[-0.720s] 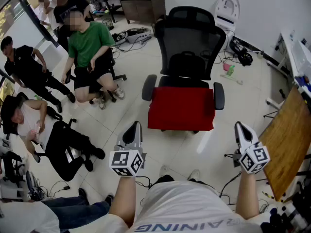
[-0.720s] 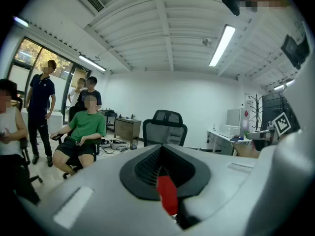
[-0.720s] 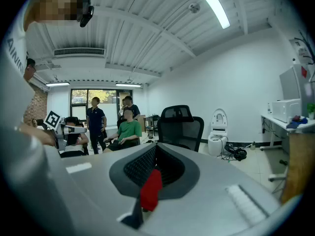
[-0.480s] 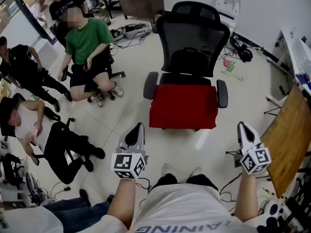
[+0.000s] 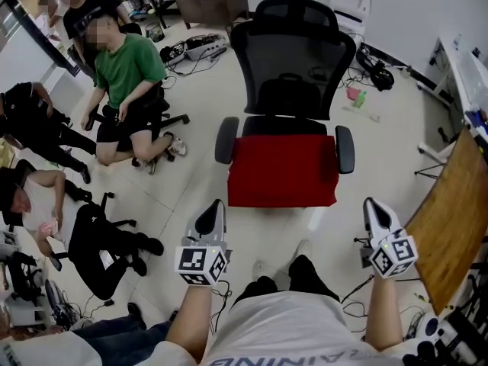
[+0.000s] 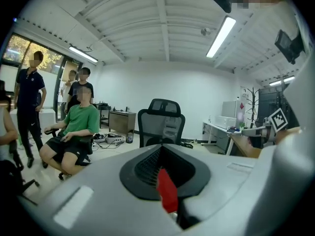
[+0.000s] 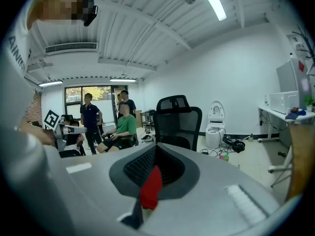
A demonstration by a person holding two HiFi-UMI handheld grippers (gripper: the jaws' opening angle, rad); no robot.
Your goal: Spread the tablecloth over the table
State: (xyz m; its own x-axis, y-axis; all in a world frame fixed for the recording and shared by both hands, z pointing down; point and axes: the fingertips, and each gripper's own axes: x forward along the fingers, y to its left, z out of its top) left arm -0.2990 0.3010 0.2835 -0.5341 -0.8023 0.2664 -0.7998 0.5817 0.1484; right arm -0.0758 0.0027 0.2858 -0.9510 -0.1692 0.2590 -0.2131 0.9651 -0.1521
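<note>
Tablecloth question from me, standing by the wall: is the red cloth [image 5: 282, 170] lying flat on the seat of the office chair [image 5: 293, 59] the thing he's meant to spread? Nothing's on the wooden table [image 5: 450, 227] off to the chair's right yet.

Reply from the guy next to me: I'd guess so. It covers the whole seat pad, between the two armrests. It's probably parked there so it's easy to reach from standing. Can't tell how it's folded.

Me: And the tools?

Reply: The left gripper [image 5: 214, 207] and right gripper [image 5: 374, 206] both sit on his side of the chair, short of the seat's front edge. There's one toward each front corner, tipped slightly down. Jaws on both are pressed fully together with nothing in them, so he'd need to open up before pinching a hem. Held wide like that, I reckon he's lining up for two corners.

Me: Room to move?

Reply: There's bare floor between him and the chair, no problem. The armrests box the cloth in on both sides, so the front edge is the easy way in. Left of the chair people are sitting, the one in the green shirt [image 5: 126, 71] nearest but well apart. Right of the chair the table edge comes in near, and cables [image 5: 354, 288] trail on the floor there. That's the spot I'd watch when the cloth gets swung over.
</note>
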